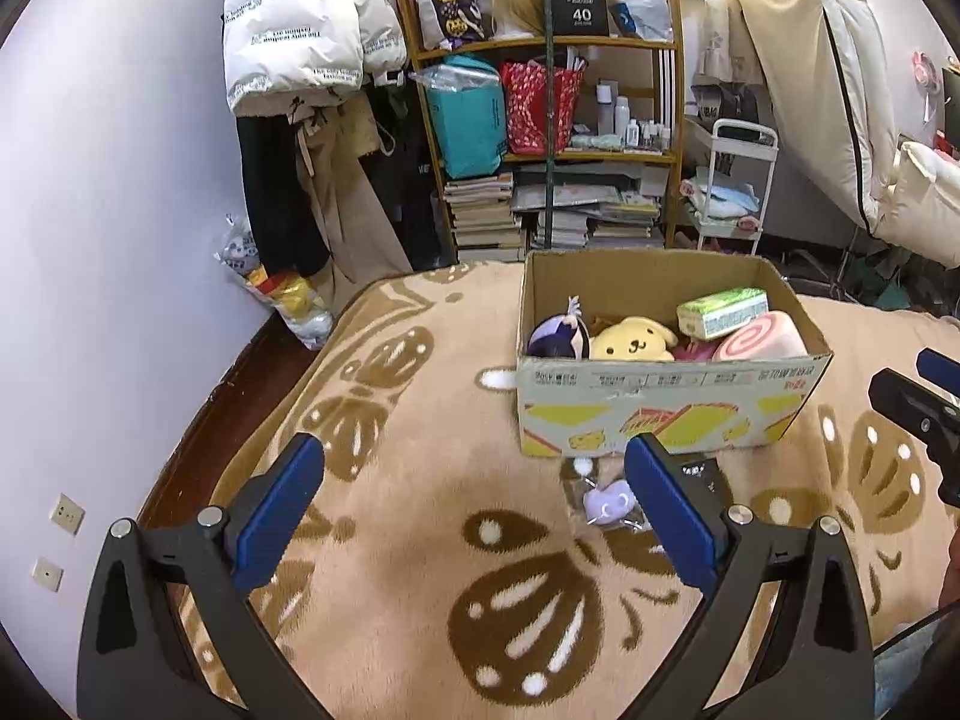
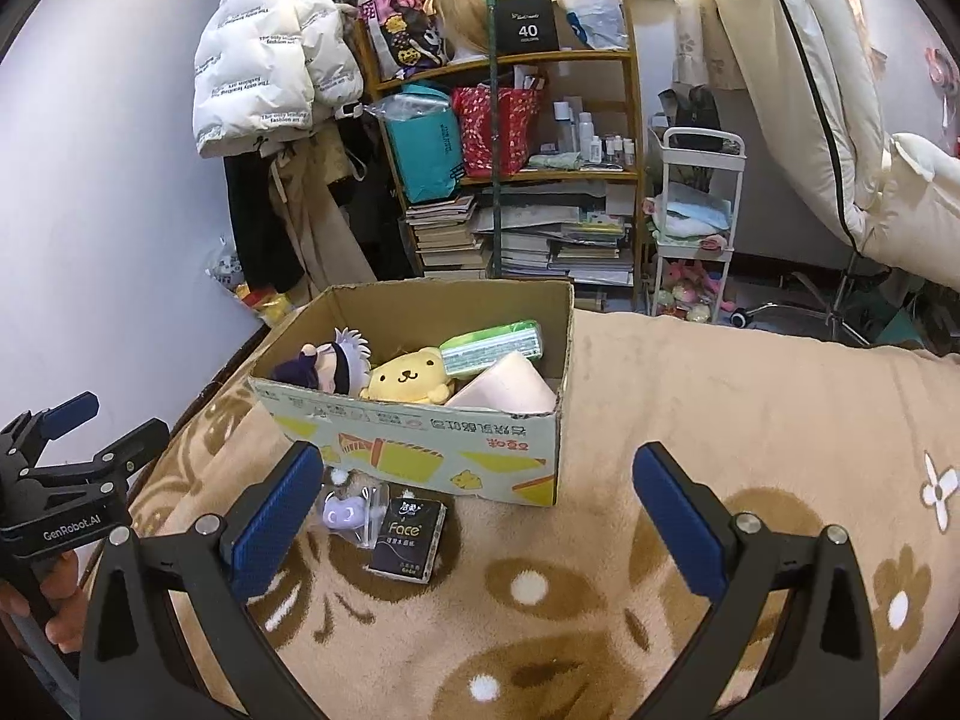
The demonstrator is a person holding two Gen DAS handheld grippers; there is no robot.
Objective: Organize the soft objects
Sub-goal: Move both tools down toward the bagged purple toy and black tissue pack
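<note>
Jaws on both grippers gape wide, holding nothing. The cardboard box (image 2: 414, 456) holds soft toys — a yellow dog plush (image 2: 408, 383), a pink roll (image 1: 762, 339).

Support surface: bed covered by a tan fleece blanket (image 2: 690, 372) with brown bear-face print. Cardboard box (image 2: 420, 450) sits directly on the blanket, open top, soft toys inside. Just in front of the box's near wall: a black "Face" tissue pack (image 2: 408, 537) lying flat, and to its left, touching it, a small lavender plush charm in a clear wrapper (image 2: 345, 511), also on the blanket.
</note>
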